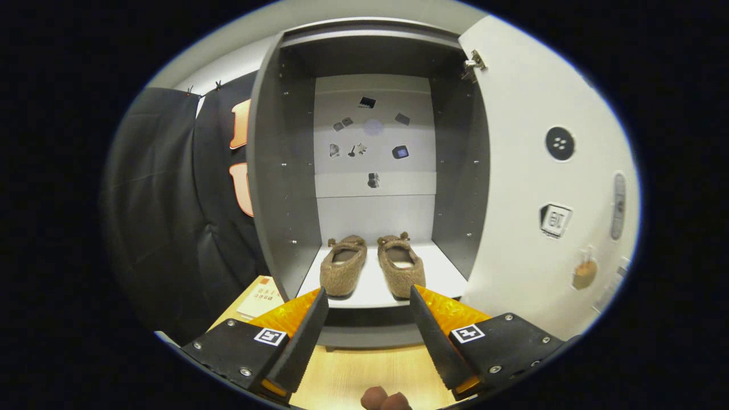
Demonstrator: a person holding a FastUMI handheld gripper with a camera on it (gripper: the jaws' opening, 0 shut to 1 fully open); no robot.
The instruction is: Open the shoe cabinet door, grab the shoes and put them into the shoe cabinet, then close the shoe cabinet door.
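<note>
We look forward along the claw [369, 299], whose two fingers [304, 336] are spread wide apart with nothing between them, so it is released and grasps nothing. Just beyond the fingertips stands the shoe cabinet [285, 171], a tall grey box with its front open to us. Its door [535, 188] is swung fully out to the right, pale on the side we see, and hangs from a metal hinge [474, 62] at the upper corner. On that door we see a dark round sticker [560, 143], a small dark-edged label [555, 219], a slim grey handle [618, 205] near its far edge, and a small brownish sticker [584, 273] lower down. Inside the cabinet, on its white bottom shelf [444, 273], the shoes [373, 265] sit side by side: a pair of fuzzy tan slippers, toes pointing toward us, heels toward the back, slightly apart from each other and angled a little outward. They rest near the front edge of the shelf, just ahead of the fingertips. The pale back panel [376, 210] of the cabinet carries several small dark stickers scattered above the shoes. The cabinet stands on a light wooden tabletop [353, 376], which runs beneath the claw. To the left of the cabinet, a small card [261, 299] lies on the tabletop, with black cloth [159, 216] hanging behind it. At the very bottom, between the fingers' bases, we see the tips of a person's fingers [384, 400].
</note>
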